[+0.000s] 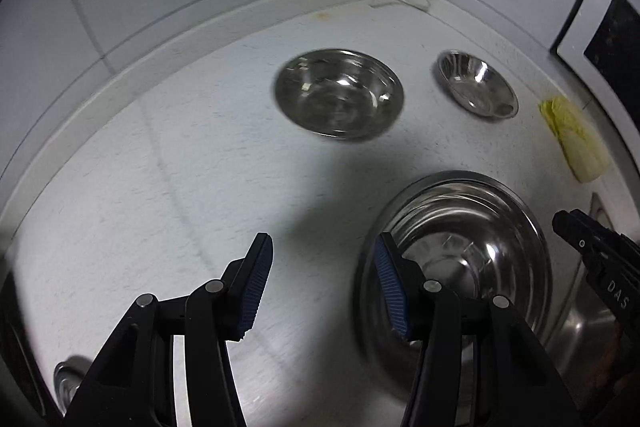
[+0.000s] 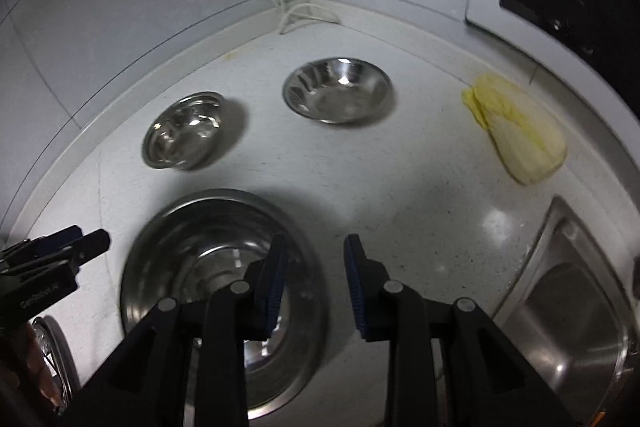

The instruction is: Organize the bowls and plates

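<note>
Three steel bowls sit on the white counter [image 2: 400, 187]: a large bowl [image 2: 224, 287] near, a medium bowl [image 2: 184, 131] far left, a small bowl [image 2: 338, 91] far right. One cabbage [image 2: 516, 135] lies right. The left gripper [image 1: 320, 287] and right gripper [image 2: 316, 283] both hang with jaws apart, empty.

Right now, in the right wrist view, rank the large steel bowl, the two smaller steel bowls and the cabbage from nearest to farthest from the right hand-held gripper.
From the right hand-held gripper:
1. Large steel bowl, just left, under its left finger.
2. Napa cabbage, right, and the left small steel bowl: too close to call.
3. Far small steel bowl, ahead, toward the corner.
</note>
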`<state>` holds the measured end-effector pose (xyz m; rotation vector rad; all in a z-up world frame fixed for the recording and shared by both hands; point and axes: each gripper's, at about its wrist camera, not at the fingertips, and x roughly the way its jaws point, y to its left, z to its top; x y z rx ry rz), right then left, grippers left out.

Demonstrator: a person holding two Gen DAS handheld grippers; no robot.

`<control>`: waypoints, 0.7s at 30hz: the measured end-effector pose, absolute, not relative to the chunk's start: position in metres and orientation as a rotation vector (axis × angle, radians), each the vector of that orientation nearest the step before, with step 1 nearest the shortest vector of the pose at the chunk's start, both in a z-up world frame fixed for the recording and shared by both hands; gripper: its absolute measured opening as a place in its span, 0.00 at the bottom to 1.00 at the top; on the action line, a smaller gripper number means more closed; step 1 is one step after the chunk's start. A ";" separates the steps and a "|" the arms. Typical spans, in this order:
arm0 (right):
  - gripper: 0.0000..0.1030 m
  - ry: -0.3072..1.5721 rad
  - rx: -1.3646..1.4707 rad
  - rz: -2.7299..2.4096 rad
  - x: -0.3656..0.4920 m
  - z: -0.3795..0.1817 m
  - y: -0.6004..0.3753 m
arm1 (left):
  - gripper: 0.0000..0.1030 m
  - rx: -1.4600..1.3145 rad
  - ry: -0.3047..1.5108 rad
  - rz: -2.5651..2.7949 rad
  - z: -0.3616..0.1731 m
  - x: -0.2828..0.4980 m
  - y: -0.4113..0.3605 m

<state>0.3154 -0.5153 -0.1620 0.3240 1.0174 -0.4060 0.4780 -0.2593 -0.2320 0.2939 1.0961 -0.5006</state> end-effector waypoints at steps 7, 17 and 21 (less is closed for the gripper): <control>0.27 0.999 0.346 -0.356 0.331 -0.198 -0.518 | 0.46 0.294 1.119 -0.483 -0.257 0.475 -0.274; 0.17 1.037 0.329 -0.351 0.327 -0.213 -0.500 | 0.22 0.280 1.140 -0.517 -0.270 0.472 -0.278; 0.16 1.049 0.345 -0.350 0.328 -0.212 -0.496 | 0.22 0.295 1.137 -0.523 -0.269 0.472 -0.274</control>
